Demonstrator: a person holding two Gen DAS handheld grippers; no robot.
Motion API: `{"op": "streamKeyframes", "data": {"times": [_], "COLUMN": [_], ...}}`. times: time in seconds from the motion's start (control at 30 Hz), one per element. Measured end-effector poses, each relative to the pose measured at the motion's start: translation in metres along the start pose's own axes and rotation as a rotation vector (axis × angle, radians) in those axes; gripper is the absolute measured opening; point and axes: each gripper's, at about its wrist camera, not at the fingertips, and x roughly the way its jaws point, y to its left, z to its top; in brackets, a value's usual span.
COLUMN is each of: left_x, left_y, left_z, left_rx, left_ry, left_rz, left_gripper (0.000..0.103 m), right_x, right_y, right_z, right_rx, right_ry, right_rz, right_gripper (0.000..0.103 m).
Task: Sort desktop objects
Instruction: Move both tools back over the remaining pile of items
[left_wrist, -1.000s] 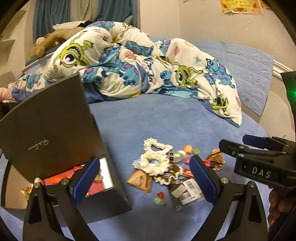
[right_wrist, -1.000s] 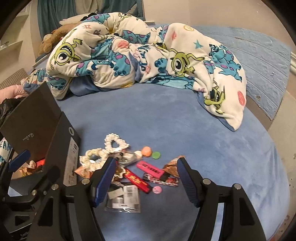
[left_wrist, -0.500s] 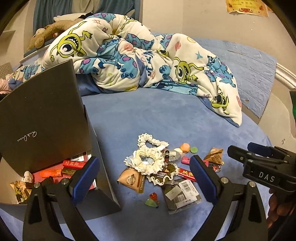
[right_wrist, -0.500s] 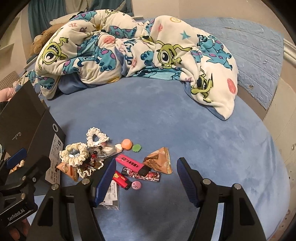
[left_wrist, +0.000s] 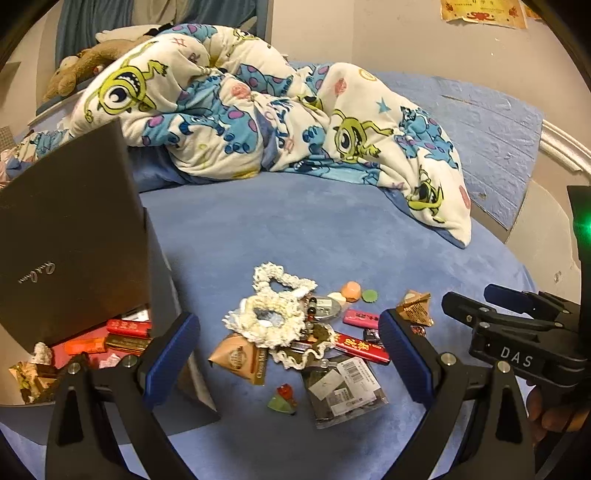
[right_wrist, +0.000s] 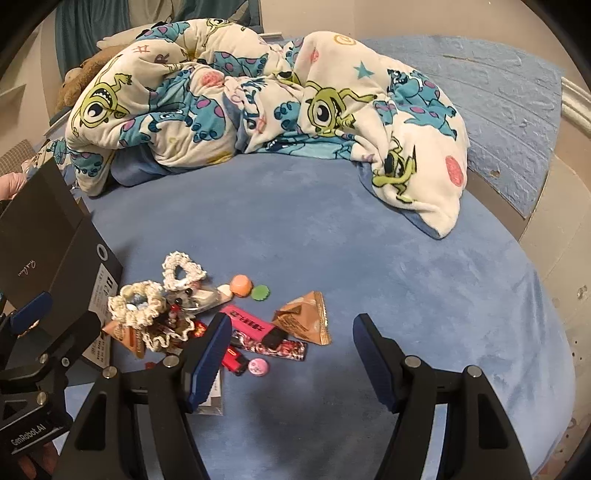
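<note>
pink bar (right_wrist: 248, 320) lies flat, long axis running upper-left to lower-right.

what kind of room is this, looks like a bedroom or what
Most likely a bedroom. The small items lie on a bed with a blue sheet, a rumpled cartoon-monster blanket is heaped behind them, and a plush toy rests near the head of the bed.

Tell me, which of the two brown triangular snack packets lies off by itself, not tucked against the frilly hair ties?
The brown triangular snack packet on the right of the pile, beside the pink bar. The other packet is partly under the cream crocheted scrunchie.
</note>
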Motion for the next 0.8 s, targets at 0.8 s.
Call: {"op": "streamKeyframes", "data": {"times": [0.8], "left_x": [0.044], "left_y": [-0.024], "left_z": [0.01], "left_rx": [0.104], "left_ry": [-0.004], "left_rz": [-0.034], "left_gripper": [0.103], "right_x": [0.069], "right_y": [-0.013], "right_z": [-0.014], "right_rx": [0.053], "right_ry": [0.099], "right_rz": [0.016], "right_gripper": [0.07]}}
